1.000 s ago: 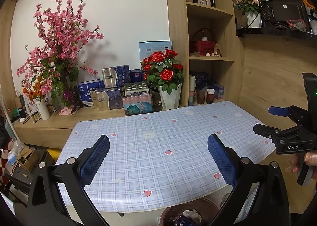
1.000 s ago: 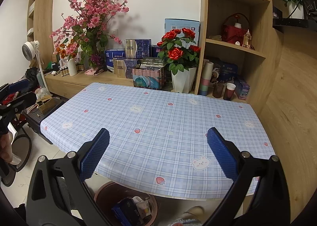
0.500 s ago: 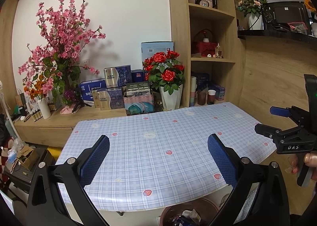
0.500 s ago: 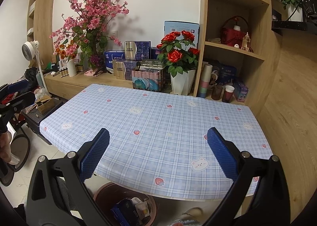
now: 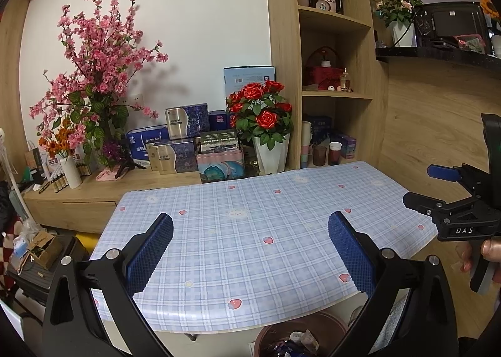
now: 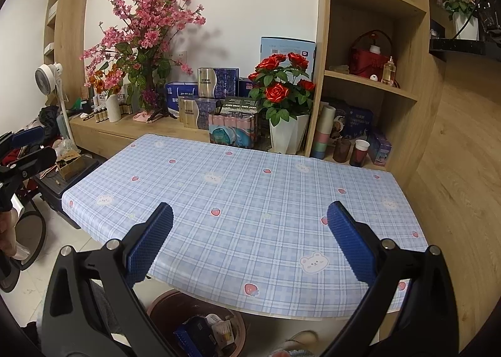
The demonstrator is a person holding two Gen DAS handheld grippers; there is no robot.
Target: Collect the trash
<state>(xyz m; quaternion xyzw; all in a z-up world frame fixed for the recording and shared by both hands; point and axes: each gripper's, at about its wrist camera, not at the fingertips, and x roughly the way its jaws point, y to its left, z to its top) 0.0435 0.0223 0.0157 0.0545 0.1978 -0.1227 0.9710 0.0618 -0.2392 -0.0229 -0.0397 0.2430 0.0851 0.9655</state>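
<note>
My left gripper [image 5: 250,250] and right gripper [image 6: 250,247] gape wide, empty; trash [image 6: 209,330] in the bin [image 6: 162,303] looks light, crushable, so I would pinch edges.

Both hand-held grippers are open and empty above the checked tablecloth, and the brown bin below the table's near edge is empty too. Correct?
Not quite: the brown bin already holds trash, as the right wrist view shows. The rest stands: left hand-held gripper and right hand-held gripper are open and empty above the checked tablecloth.
</note>
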